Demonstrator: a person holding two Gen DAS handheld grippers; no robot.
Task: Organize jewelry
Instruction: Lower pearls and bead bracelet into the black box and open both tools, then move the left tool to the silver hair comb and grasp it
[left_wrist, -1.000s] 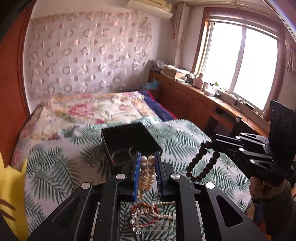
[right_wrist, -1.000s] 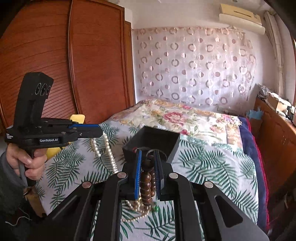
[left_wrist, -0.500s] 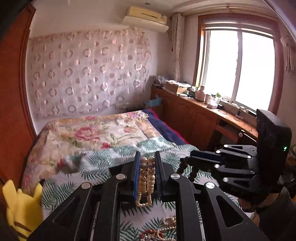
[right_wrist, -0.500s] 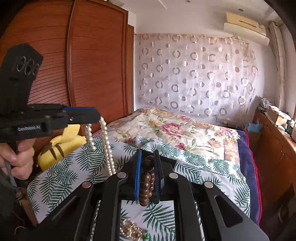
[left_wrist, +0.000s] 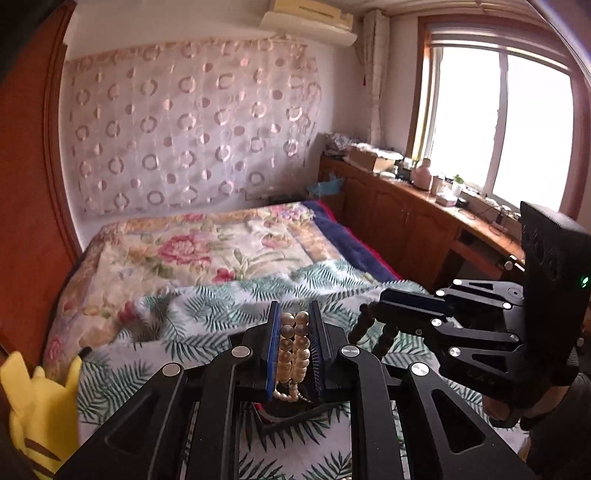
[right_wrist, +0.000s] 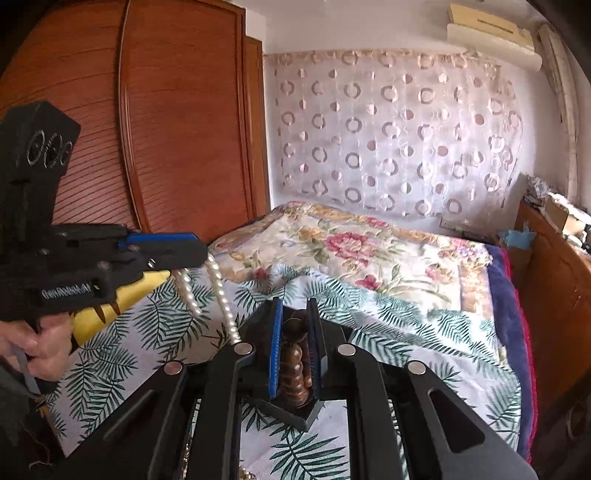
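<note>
Left tongs (left_wrist: 293, 345) clamp cream pearl strand (left_wrist: 294, 349), right tongs (right_wrist: 295, 350) clamp brown wooden-bead bracelet (right_wrist: 294, 363) — both strands hanging vertically above black square jewelry box (right_wrist: 295, 413), directly below.

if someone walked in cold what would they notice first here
Probably the two black grippers held up over the bed: the left gripper is shut on a pearl necklace, the right gripper on a dark wooden bead bracelet. Next, a yellow plush toy at the bed's left edge.
</note>
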